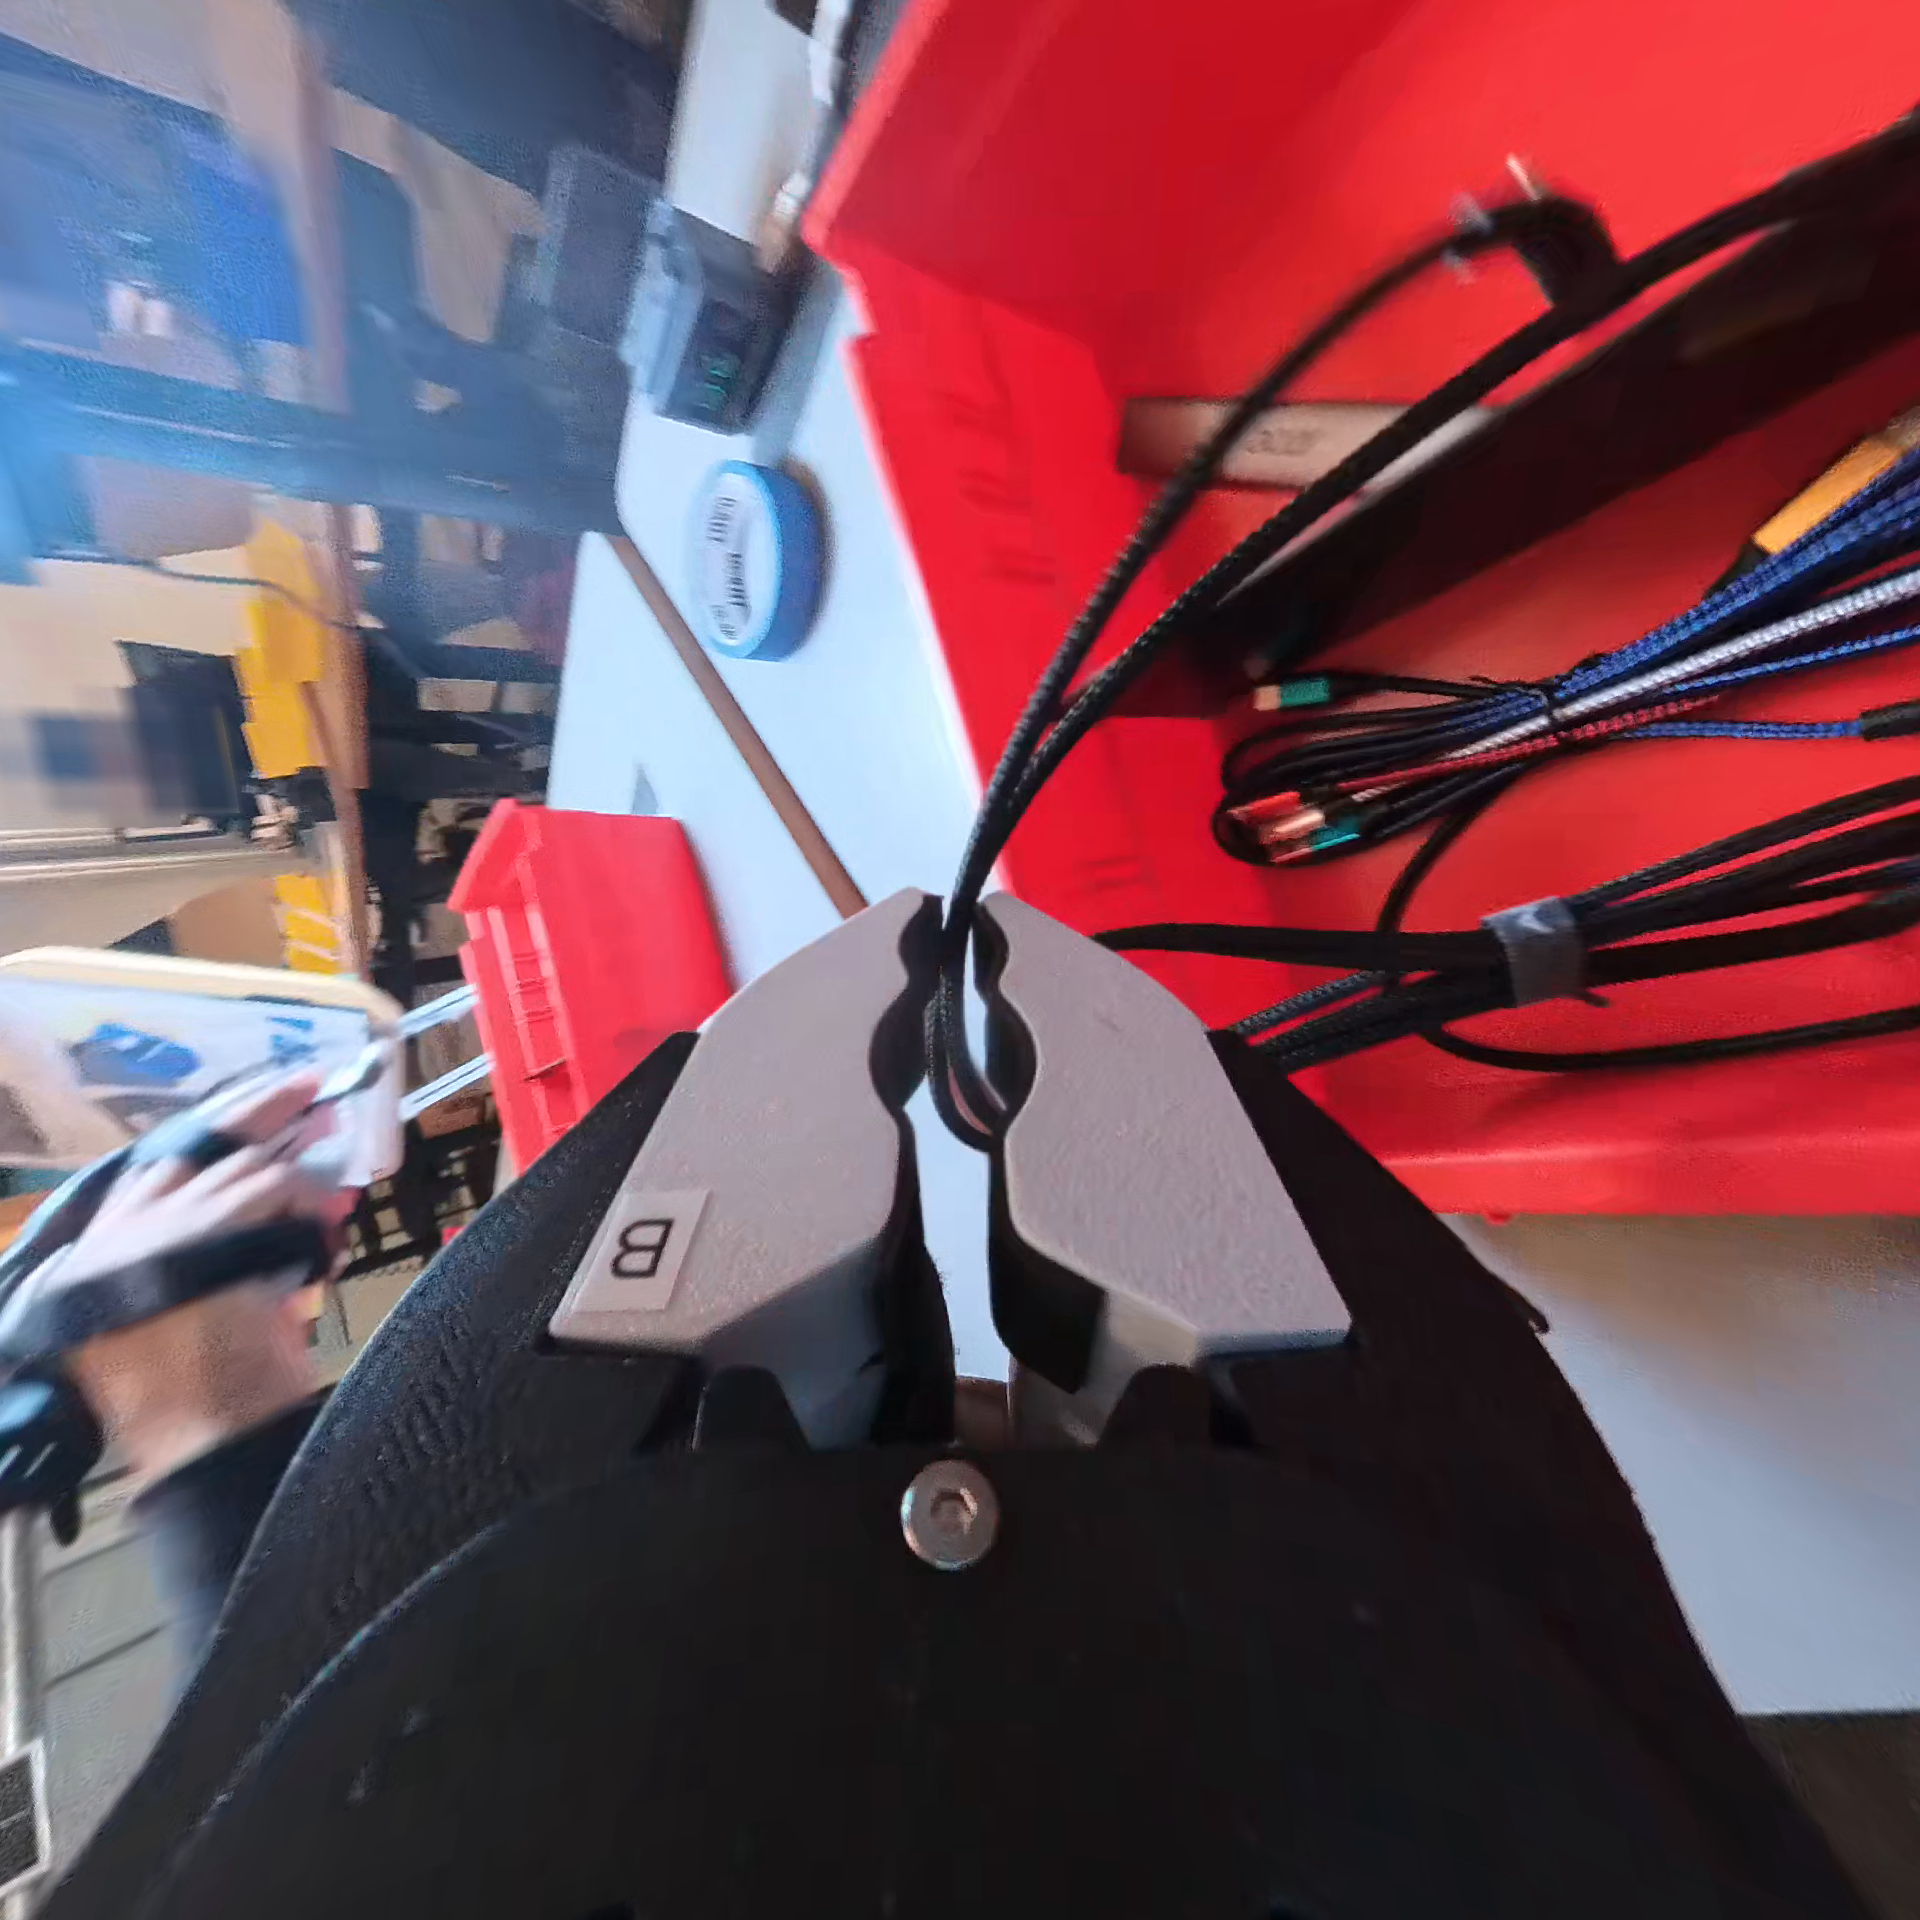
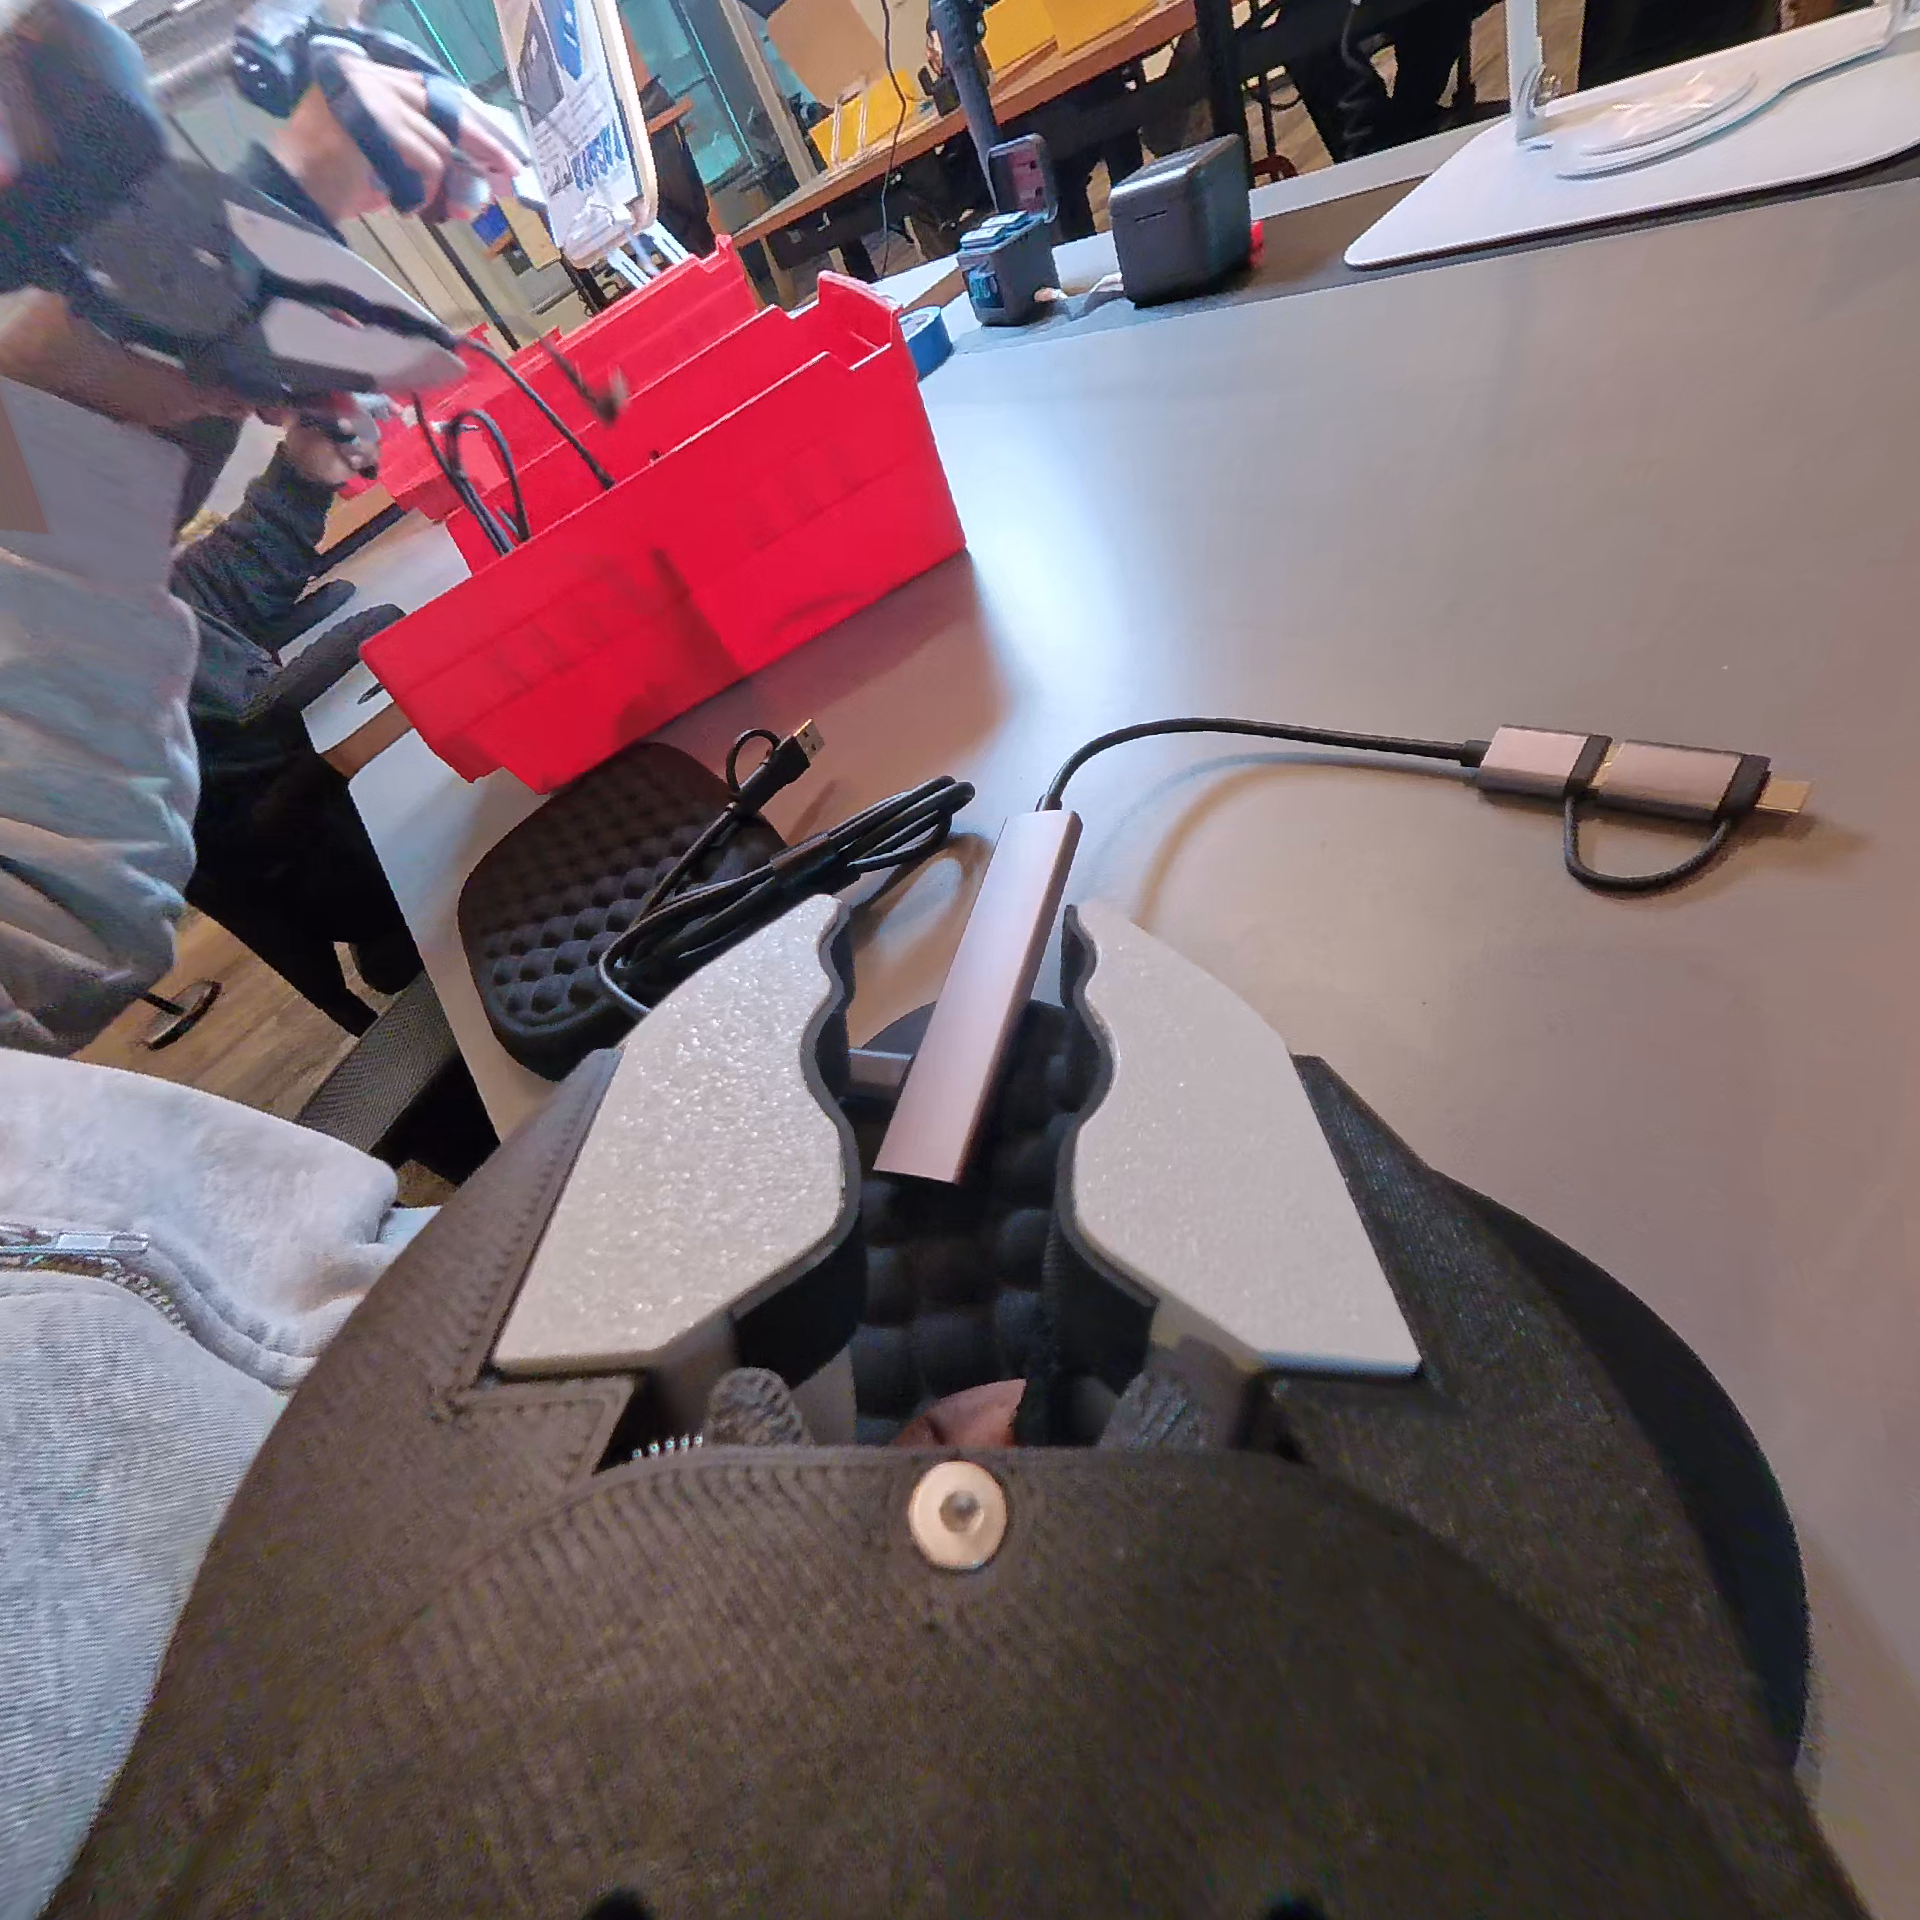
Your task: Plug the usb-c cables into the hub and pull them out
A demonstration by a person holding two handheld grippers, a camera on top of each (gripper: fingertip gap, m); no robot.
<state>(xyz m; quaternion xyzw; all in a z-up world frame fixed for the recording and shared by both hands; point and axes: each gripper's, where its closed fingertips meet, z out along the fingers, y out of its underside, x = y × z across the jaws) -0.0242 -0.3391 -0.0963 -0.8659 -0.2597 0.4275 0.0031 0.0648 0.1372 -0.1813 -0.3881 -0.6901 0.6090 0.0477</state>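
With the left gripper clamped on the black cable, lift it clear of the red bin slowly while the right gripper, jaws apart, straddles the hub.

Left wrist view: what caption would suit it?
Left tool shut on a black cable, lifted from the red bin.

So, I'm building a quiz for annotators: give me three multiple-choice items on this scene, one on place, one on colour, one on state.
1. Where do the bundled cables lie?
A. In the bin
B. On the foam pad
C. On the floor

2. What colour is the bin?
A. Blue
B. Red
C. Yellow

3. How are the left tongs?
A. Wide open
B. Shut on a black cable
C. Out of view

Answers: A, the bundles rest on the bin's floor; B, its walls are red; B, the cable runs between the closed tips.
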